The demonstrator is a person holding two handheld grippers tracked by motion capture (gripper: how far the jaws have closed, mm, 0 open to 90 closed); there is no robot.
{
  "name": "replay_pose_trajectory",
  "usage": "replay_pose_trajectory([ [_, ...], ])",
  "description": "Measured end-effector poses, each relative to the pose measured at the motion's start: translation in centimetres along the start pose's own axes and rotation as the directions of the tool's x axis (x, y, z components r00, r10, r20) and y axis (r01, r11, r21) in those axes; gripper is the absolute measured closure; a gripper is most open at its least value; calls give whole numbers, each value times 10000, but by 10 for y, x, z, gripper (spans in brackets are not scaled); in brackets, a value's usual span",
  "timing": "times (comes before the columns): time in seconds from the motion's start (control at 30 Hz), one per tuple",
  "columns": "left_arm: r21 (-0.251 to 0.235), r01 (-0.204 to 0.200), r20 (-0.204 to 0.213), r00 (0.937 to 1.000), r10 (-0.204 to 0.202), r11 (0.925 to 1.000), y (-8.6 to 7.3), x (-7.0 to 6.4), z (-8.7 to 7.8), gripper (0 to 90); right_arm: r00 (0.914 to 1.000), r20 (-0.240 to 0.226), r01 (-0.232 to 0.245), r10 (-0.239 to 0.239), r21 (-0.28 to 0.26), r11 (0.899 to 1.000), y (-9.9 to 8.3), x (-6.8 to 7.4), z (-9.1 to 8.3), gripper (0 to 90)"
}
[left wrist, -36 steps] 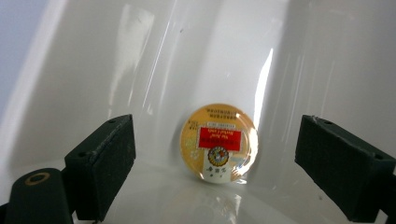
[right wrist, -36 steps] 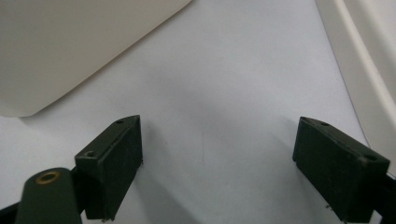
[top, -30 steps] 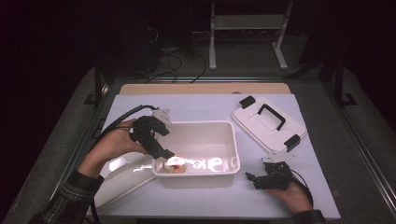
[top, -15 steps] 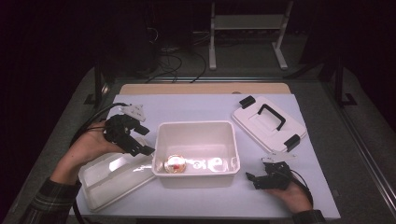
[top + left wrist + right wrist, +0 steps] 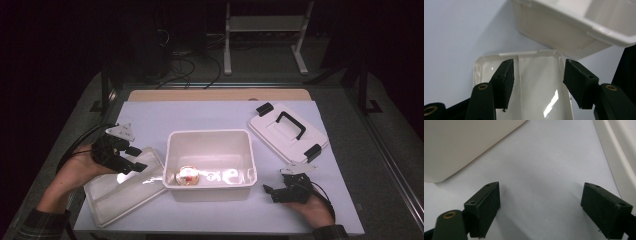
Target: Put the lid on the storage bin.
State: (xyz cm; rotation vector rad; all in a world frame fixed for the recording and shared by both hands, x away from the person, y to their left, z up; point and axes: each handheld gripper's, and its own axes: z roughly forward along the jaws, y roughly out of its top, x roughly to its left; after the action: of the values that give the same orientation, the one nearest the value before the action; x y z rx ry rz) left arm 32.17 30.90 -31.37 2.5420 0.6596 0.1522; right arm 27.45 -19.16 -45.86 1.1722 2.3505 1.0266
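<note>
Nearest the person, the right gripper (image 5: 272, 190) rests wide open and empty on the table (image 5: 210, 112). From above, the left gripper (image 5: 136, 159) hovers over a tray (image 5: 120, 195); its own view shows jaws parted, empty. Beyond, a tub (image 5: 209, 135) holds a round object (image 5: 187, 175); a lid (image 5: 287, 132) lies farther right.

No text, label, brand, number or sign can be read anywhere. The white bin (image 5: 209, 150), its lid (image 5: 287, 131) with the black handle toward the tabletop's far right corner, and the shallow tray (image 5: 120, 187) at the near left all carry plain, unmarked surfaces.
</note>
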Motion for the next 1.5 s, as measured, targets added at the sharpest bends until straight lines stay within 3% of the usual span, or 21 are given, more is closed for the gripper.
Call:
replay_pose_trajectory([
  [0.43, 215, 938, -271, 9953, -932, 9954, -45, 9, 19, 491, 10000, 4, 14, -14, -2, 10000, 0, 0, 0, 151],
  [0.67, 440, 1150, -340, 9929, -1136, 9924, -63, 9, 32, 545, 10000, -1, 9, -9, -3, 10000, 0, 0, 0, 151],
  [0.83, 677, 1251, -595, 9908, -1212, 9898, -72, 10, 40, 586, 10000, 1, 15, -15, -3, 10000, 0, 0, 0, 151],
  [1.27, 1376, 1365, -775, 9889, -1267, 9810, -79, 14, 57, 684, 10000, 1, 15, -15, -4, 10000, 0, 0, 0, 151],
  [1.5, 1268, 1433, -817, 9877, -1336, 9815, -84, 14, 62, 791, 10000, 0, 8, -8, 0, 10000, 0, 0, 0, 151],
])
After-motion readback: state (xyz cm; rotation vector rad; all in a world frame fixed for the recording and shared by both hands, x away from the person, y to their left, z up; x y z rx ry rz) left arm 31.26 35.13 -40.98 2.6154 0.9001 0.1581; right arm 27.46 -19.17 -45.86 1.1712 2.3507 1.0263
